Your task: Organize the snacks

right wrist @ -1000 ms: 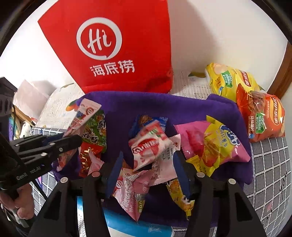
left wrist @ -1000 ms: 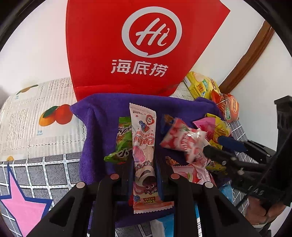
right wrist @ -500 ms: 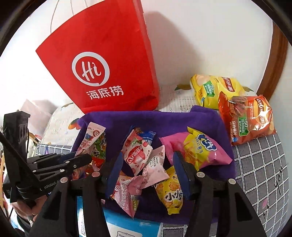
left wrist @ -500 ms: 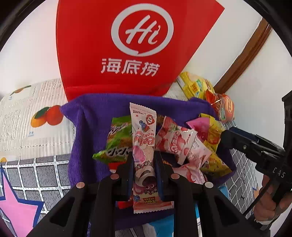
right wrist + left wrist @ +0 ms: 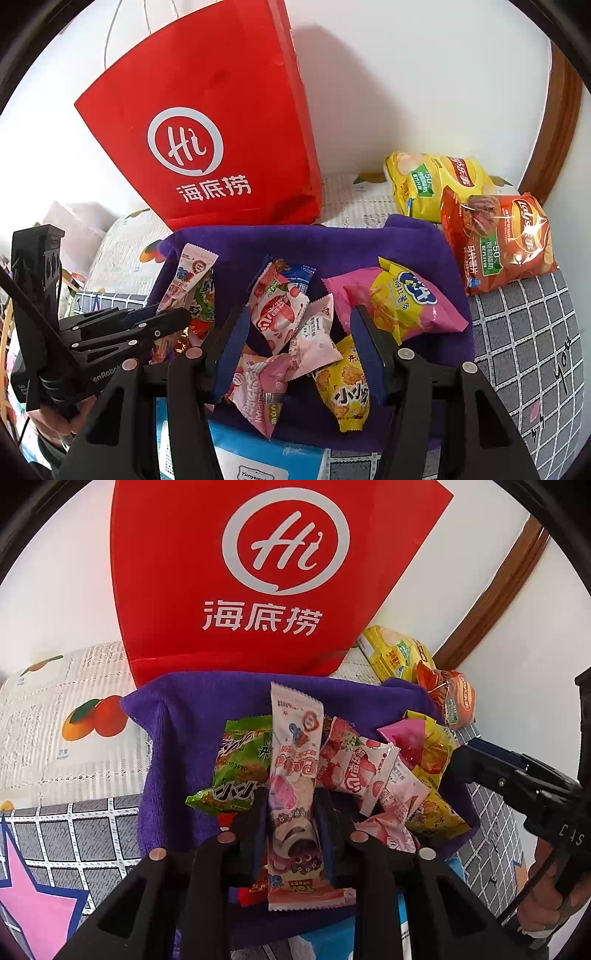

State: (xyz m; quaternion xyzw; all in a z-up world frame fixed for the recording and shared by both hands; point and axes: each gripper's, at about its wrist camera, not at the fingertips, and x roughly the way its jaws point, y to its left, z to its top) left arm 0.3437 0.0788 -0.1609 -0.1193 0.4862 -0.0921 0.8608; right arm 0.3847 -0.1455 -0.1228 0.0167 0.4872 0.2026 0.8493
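I see the red paper bag point(image 5: 221, 147) with its white "Hi" logo standing upright against the white wall, filling the upper left of the right wrist view and the top centre of the left wrist view. Just in front of it the purple towel point(image 5: 332, 243) spreads across the middle of both frames, and the loose snacks lie on it. At the upper right, off the towel's corner, the yellow chip bag point(image 5: 432, 184) sits behind the red-orange Lay's bag point(image 5: 498, 240), the two overlapping. On the towel's right half lies the pink-and-yellow sweet potato snack bag point(image 5: 399, 302). My left gripper point(image 5: 291, 812) is clenched on the long pink Toy Story wafer packet point(image 5: 293, 775), which stands up between the fingers in the centre of its frame, with the green snack packet point(image 5: 240, 771) just to its left. My right gripper point(image 5: 295, 347) hangs released, fingers spread above the strawberry candy packets point(image 5: 280, 314) in the lower centre, grasping nothing.
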